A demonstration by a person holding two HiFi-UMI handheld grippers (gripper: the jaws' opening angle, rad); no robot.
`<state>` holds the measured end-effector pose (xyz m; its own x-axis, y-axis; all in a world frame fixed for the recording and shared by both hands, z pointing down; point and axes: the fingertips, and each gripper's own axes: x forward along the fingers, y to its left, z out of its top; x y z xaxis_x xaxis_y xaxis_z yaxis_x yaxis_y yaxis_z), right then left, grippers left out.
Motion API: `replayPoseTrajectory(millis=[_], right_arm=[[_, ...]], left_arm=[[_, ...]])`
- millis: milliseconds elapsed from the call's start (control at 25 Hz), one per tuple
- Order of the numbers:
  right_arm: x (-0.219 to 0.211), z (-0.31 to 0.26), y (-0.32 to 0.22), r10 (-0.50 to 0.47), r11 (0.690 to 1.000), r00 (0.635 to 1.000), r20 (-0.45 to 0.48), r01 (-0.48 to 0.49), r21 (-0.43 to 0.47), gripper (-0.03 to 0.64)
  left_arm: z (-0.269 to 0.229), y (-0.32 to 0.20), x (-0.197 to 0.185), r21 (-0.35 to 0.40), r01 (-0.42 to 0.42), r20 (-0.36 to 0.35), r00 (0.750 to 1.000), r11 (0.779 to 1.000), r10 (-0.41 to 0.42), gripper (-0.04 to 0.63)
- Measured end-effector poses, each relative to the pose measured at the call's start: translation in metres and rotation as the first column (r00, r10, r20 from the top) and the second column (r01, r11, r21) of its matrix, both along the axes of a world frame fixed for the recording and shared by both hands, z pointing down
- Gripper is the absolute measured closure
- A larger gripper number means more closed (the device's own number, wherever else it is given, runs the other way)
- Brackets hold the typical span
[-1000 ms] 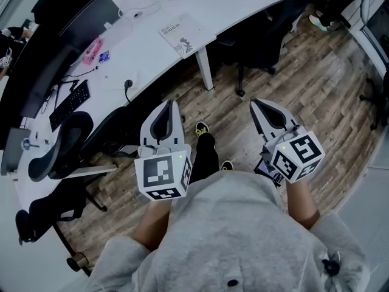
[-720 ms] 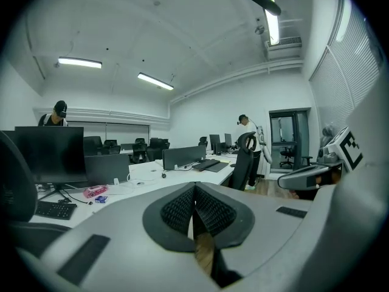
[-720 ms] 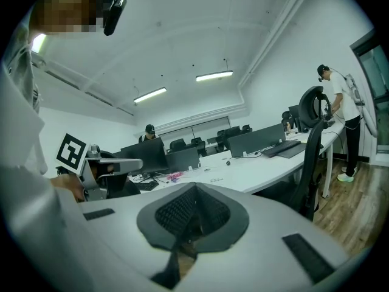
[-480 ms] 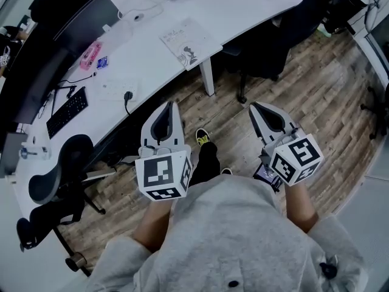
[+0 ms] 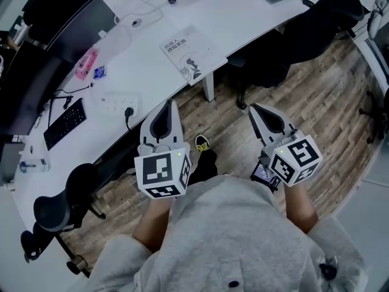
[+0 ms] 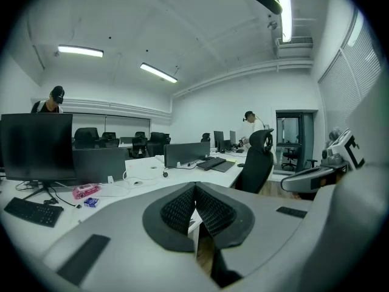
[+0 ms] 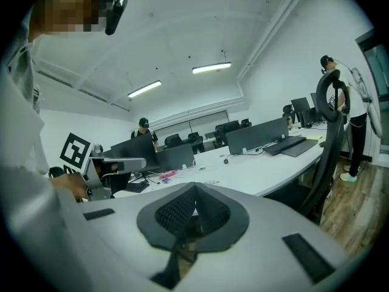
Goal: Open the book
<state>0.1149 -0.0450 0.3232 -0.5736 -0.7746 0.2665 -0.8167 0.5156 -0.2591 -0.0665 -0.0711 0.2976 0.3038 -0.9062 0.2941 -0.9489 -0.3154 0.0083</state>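
The closed book (image 5: 193,52), white-covered with dark print, lies flat on the white desk (image 5: 152,72) close to its front edge. Both grippers hang over the wooden floor, short of the desk and apart from the book. My left gripper (image 5: 172,103) points toward the desk edge below and left of the book; its jaws are shut with nothing between them (image 6: 195,186). My right gripper (image 5: 251,107) sits further right, also shut and empty (image 7: 194,186). The book is not clear to see in either gripper view.
On the desk lie a power strip (image 5: 118,104), a black keyboard (image 5: 65,123), a pink item (image 5: 86,64) and cables. Black office chairs stand at the right (image 5: 310,23) and lower left (image 5: 67,199). A desk leg (image 5: 208,90) stands just below the book. People stand in the distance.
Both grippers have moved forward toward the desk. In the head view the book and desk have slid down and to the right, closer to me. The jaws have stayed shut.
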Motion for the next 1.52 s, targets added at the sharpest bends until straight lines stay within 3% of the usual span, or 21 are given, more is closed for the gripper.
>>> replayPoseTrajectory(millis=[520,1520], right_arm=[[-0.039,-0.006,-0.066,-0.011,1.000,0.999,-0.045,0.011,-0.001,0.592],[-0.071,0.003,-0.143,0.014,1.000,0.993,-0.114,-0.016,-0.011,0.591]], left_arm=[[-0.001,-0.068,-0.037,0.001,0.014,-0.026,1.000,1.000,-0.014,0.586],[0.012,-0.146,-0.056,0.003,-0.037,-0.061,0.997,0.999,0.037,0.586]])
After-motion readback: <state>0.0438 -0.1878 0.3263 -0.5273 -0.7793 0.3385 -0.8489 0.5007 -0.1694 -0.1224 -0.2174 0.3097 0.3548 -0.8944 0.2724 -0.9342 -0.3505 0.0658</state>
